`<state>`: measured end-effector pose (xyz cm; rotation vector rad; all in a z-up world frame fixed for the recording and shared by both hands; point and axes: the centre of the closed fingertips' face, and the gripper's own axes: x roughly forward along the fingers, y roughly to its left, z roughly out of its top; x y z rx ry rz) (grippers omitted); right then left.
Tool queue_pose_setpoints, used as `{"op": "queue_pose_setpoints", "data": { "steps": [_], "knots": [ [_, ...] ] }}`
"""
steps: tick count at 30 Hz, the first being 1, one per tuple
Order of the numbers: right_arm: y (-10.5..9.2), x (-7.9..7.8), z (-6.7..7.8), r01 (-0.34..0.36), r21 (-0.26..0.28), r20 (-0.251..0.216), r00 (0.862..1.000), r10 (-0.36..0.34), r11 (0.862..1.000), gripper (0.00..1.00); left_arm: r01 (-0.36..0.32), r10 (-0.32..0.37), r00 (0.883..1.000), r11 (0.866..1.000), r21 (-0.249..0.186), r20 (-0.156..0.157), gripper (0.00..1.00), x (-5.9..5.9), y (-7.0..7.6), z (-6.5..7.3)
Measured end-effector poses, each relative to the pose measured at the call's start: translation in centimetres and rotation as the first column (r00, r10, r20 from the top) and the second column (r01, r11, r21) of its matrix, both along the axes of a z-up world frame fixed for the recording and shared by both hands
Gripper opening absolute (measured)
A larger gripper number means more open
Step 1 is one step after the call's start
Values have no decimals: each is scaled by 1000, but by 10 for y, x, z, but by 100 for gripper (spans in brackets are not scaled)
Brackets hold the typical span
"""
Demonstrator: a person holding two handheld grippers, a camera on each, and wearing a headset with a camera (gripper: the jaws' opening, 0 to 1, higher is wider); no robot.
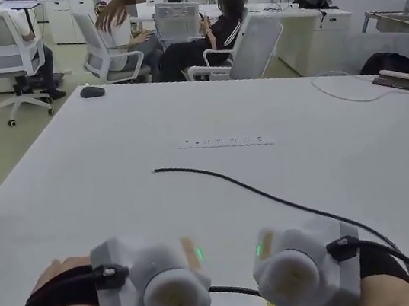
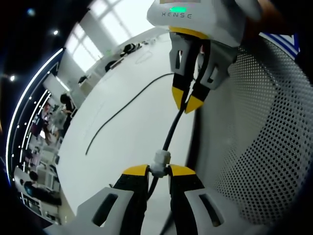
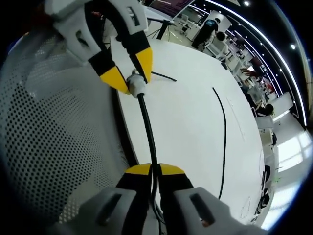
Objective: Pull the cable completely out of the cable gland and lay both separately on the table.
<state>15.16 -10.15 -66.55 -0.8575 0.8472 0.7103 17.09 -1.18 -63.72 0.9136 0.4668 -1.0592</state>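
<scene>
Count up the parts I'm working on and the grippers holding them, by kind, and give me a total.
black cable: 1
cable gland: 1
grippers: 2, the left gripper and the right gripper
total: 4

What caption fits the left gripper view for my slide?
Left tongs pinch the white cable gland while right tongs grip its black cable.
</scene>
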Motion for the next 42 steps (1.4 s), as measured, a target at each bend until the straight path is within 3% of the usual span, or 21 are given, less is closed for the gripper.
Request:
{"op": "queue_pose_setpoints", "data": {
  "steps": [3, 5, 7, 11, 17, 20, 21, 26, 33, 42],
  "knots": [
    [1, -3, -2, -8, 2, -26, 1000, 8, 1000, 5, -8, 8, 1000, 1000, 1, 1, 17, 1, 1, 0],
    [5, -3, -1, -24, -3, -8, 1000, 24, 1000, 19, -6, 6, 1000, 1000, 8, 4, 17, 1, 2, 0],
    [15, -4, 0, -63, 24, 0, 998, 63, 998, 26, -5, 5, 1000, 1000, 8, 2, 17, 0, 2, -1],
    [30, -2, 13, -131, 73, 59, 990, 127, 989, 24, 11, -11, 1000, 1000, 13, 5, 17, -1, 0, -1],
    [41, -6, 19, -180, 106, 82, 982, 172, 978, 22, 43, -43, 999, 999, 8, 13, 17, -5, -4, 1],
    [45, -8, 20, -195, 131, 74, 980, 186, 972, 9, 48, -48, 999, 999, 3, 18, 17, -5, -5, 3],
    [43, -7, 19, -189, 125, 76, 981, 181, 974, 3, 49, -49, 999, 999, 3, 17, 17, -5, -5, 2],
    [42, -6, 18, -181, 123, 76, 982, 172, 976, 3, 51, -51, 999, 999, -1, 7, 17, -7, -7, 1],
    [18, -2, 7, -73, 64, 23, 997, 72, 995, 3, 35, -35, 999, 999, -2, 10, 17, -4, -5, 2],
    [9, -4, 0, -53, 6, -6, 999, 53, 999, 3, 29, -29, 1000, 1000, 2, 7, 17, -3, -3, 1]
  ]
}}
